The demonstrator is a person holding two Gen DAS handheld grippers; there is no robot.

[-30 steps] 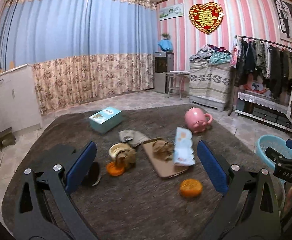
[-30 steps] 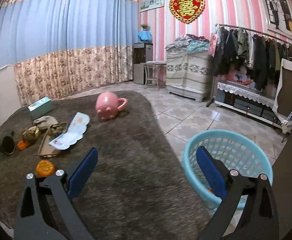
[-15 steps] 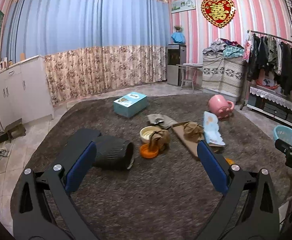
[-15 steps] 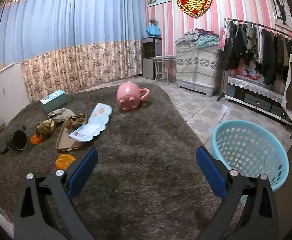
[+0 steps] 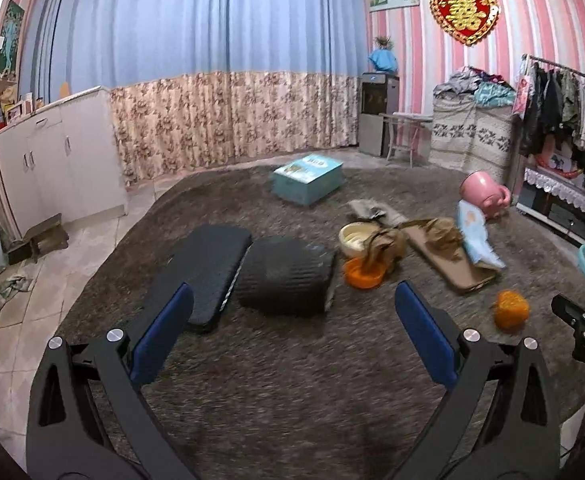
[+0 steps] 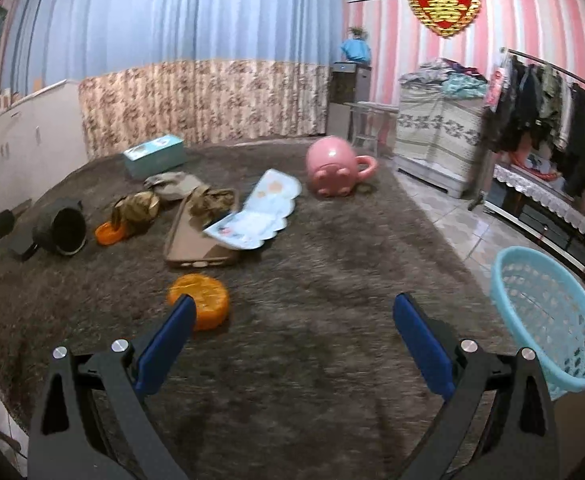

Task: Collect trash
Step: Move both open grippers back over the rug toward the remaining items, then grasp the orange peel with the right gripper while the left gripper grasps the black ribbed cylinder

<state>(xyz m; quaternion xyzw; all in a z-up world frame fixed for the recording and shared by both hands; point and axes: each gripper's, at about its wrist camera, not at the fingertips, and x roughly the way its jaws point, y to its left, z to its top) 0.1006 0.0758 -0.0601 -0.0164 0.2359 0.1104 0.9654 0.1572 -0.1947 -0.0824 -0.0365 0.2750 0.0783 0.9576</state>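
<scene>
Litter lies on a dark shaggy table cover [image 5: 292, 380]: crumpled brown paper [image 5: 382, 246] [image 6: 134, 210] over an orange lid [image 5: 362, 276] and a cream bowl [image 5: 356, 234], more brown paper [image 6: 210, 200] on a tan phone case [image 6: 192, 240], a pale blue wrapper [image 6: 258, 216] [image 5: 474, 234], an orange piece [image 6: 200, 300] [image 5: 511, 309]. The blue basket [image 6: 548, 316] stands right, off the table. My left gripper [image 5: 292, 328] hovers open before a black cup [image 5: 288, 276] lying on its side. My right gripper [image 6: 292, 332] is open and empty, its left finger beside the orange piece.
A black flat case [image 5: 208, 268] lies left of the cup. A teal box [image 5: 308, 178] and a pink mug [image 6: 332, 172] on its side sit further back. White cabinets [image 5: 56, 160] stand left, a clothes rack [image 6: 552, 120] right. Tiled floor surrounds the table.
Both grippers have swung left and stayed open. The black cup and flat case came to the centre of the left view; the basket slid to the right edge of the right view.
</scene>
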